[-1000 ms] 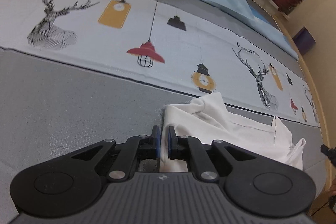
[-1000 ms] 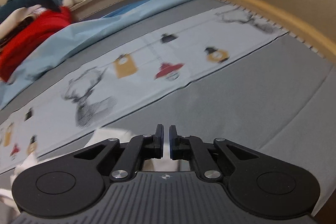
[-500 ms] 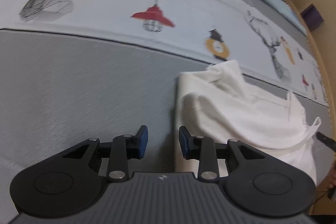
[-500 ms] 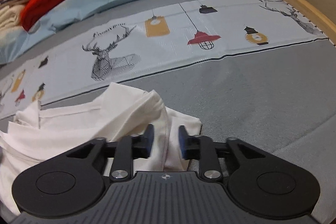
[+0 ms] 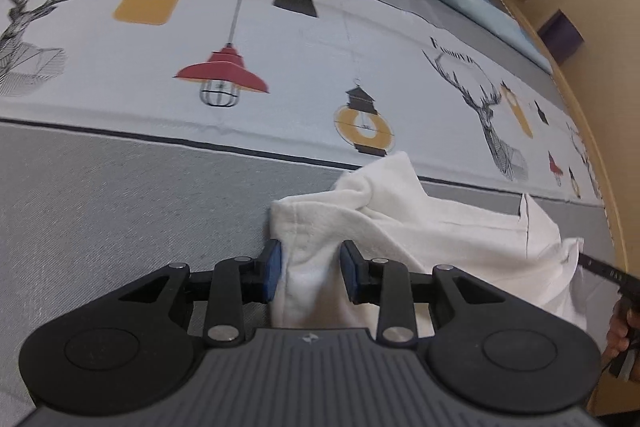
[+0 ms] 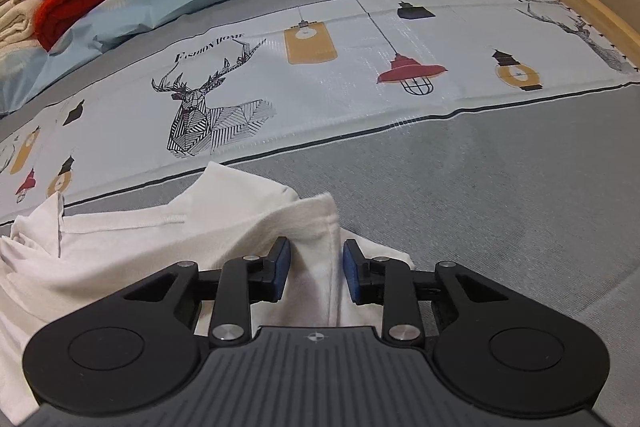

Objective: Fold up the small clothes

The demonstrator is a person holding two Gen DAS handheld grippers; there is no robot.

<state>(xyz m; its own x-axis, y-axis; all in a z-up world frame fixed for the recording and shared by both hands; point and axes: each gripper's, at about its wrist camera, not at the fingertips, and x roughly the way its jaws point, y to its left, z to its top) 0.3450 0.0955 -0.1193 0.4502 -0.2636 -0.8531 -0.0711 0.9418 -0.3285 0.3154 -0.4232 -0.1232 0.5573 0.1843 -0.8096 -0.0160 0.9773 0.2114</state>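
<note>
The white garment (image 5: 432, 239) lies rumpled on the bed (image 5: 120, 211), at 12 o'clock from both tools. The left tool (image 5: 310, 269) and right tool (image 6: 315, 267) have just been opening; each straddles a hem corner (pads not pressing). Close squarely on both edges before lifting.

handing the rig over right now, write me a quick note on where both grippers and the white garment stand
Left gripper: its jaws have just been opening; now open, straddling a raised fold of the small white cotton garment, pads not pressing.
Right gripper: its jaws have just been opening; now open astride the hemmed edge of the same garment, no grip.
The garment lies bunched on the grey band of the bed cover, just below the printed deer-and-lamp strip.
Done: both grippers are lined up on cloth.
Left: close on the fabric, spread it flat, make the folds.
</note>
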